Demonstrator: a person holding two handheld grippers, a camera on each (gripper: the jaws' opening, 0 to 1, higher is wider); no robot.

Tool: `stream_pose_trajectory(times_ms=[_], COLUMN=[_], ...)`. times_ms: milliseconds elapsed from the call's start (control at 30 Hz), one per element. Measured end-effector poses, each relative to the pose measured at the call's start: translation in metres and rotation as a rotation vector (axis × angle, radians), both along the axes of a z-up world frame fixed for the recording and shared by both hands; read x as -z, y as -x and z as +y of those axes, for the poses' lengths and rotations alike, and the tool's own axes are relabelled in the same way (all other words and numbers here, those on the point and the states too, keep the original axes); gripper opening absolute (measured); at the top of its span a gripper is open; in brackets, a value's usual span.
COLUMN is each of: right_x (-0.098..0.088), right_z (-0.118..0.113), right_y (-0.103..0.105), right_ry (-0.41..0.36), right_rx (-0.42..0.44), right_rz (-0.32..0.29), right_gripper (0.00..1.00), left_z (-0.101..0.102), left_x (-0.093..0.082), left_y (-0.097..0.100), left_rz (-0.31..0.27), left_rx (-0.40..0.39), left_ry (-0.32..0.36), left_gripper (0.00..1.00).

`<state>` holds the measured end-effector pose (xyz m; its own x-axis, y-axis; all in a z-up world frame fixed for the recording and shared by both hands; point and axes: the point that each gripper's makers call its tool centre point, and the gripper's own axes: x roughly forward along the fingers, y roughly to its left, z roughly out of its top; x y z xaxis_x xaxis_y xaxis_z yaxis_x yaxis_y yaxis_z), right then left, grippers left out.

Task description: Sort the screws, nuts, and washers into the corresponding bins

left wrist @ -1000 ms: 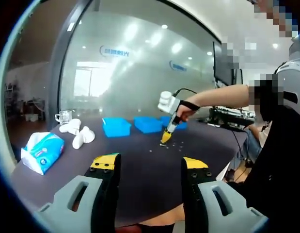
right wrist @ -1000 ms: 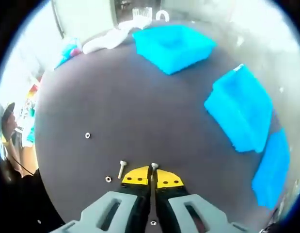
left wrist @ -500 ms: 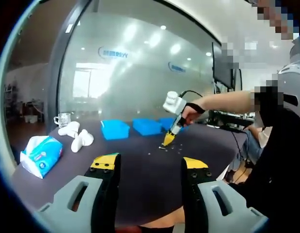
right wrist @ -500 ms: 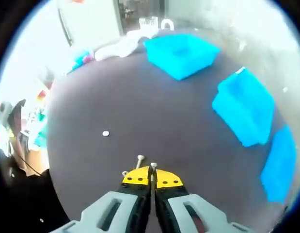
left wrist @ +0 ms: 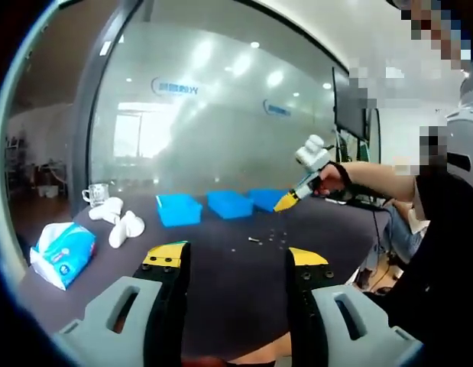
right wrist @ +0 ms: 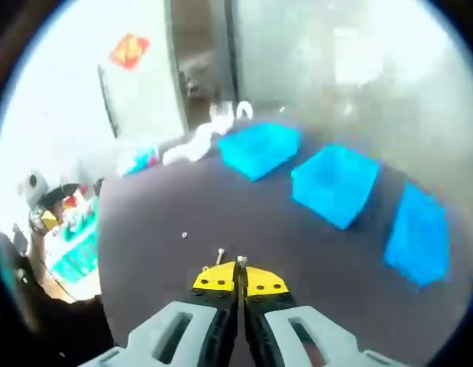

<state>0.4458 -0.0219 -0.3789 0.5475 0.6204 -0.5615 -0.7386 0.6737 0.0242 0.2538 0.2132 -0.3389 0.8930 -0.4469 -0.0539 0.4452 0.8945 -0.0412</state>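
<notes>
My right gripper point(right wrist: 241, 269) is shut on a small silver screw point(right wrist: 241, 261) whose head pokes out past the yellow tips. It hangs above the dark table, with three blue bins point(right wrist: 259, 149) point(right wrist: 334, 183) point(right wrist: 418, 233) ahead and to the right. In the left gripper view that same gripper point(left wrist: 288, 201) is held in the air by a hand, near the rightmost blue bin point(left wrist: 267, 199). Loose screws and washers point(left wrist: 255, 241) lie on the table below it. My left gripper point(left wrist: 236, 257) stands open over the near table edge, holding nothing.
A tissue pack point(left wrist: 62, 246), white cloth point(left wrist: 118, 218) and a glass mug point(left wrist: 95, 193) sit at the table's left end. Another screw point(right wrist: 219, 251) and a washer point(right wrist: 183, 235) lie on the table. A person's body stands at the right.
The right gripper has lifted off the table with the screw and moved up and right, toward the bins. The left gripper stays open and hardly moves.
</notes>
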Motion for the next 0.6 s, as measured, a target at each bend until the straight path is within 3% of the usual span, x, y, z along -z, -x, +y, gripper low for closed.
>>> stream_pose_trajectory(times_ms=[233,367,533,600], right_x=[-0.033,-0.049,-0.058,-0.064], right_z=[-0.035,-0.052,-0.075,-0.087], right_y=[0.019,0.031,0.051,0.055], right_ry=[-0.169,-0.265,-0.262,-0.247], right_rx=[0.064,0.092,0.130,0.164], right_rz=[-0.180,-0.231,-0.342,-0.422], right_gripper=[0.00,0.00,0.00,0.00], left_z=[0.002,0.001,-0.001,-0.002], left_x=[-0.006,-0.009,-0.009,-0.009], left_y=[-0.004,-0.006,-0.007,-0.007], left_rz=[-0.010,-0.014,-0.013,-0.012], left_rx=[-0.005,-0.002,0.001,0.004], left_ry=[-0.008,-0.007,-0.012,-0.017], left_gripper=[0.49,0.49,0.49,0.49])
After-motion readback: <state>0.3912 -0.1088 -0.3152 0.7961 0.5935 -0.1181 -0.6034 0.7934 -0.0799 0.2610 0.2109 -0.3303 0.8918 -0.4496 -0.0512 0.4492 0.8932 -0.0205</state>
